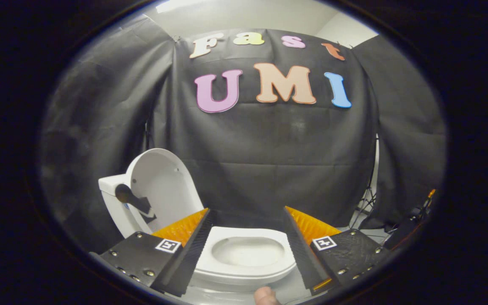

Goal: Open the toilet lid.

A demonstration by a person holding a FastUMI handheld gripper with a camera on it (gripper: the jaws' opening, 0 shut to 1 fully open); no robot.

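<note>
We judge the task all but done: the toilet lid [161,186] already stands upright, swung back against the tank [109,186], with its pale underside facing us. It sits at about ten o'clock from the tongs [248,220], beyond the left finger and well apart from both. A dark handle-like piece [131,199] is fixed to the lid's near edge; we cannot tell exactly what it is.

Our tongs are released: the two fingers stand wide apart with nothing pressed between them, and they hover above the toilet, touching neither lid nor seat. What is left, as far as we can judge, is only to draw away, since the lid looks as if it rests there unaided.

As for containers, the toilet bowl [247,252] lies straight ahead at twelve o'clock, framed between the fingers, with the seat ring [210,262] down around it. The bowl looks white and bare inside; whether it holds water is not something we can make out.

A fingertip [265,296] of the holder shows at six o'clock.
</note>
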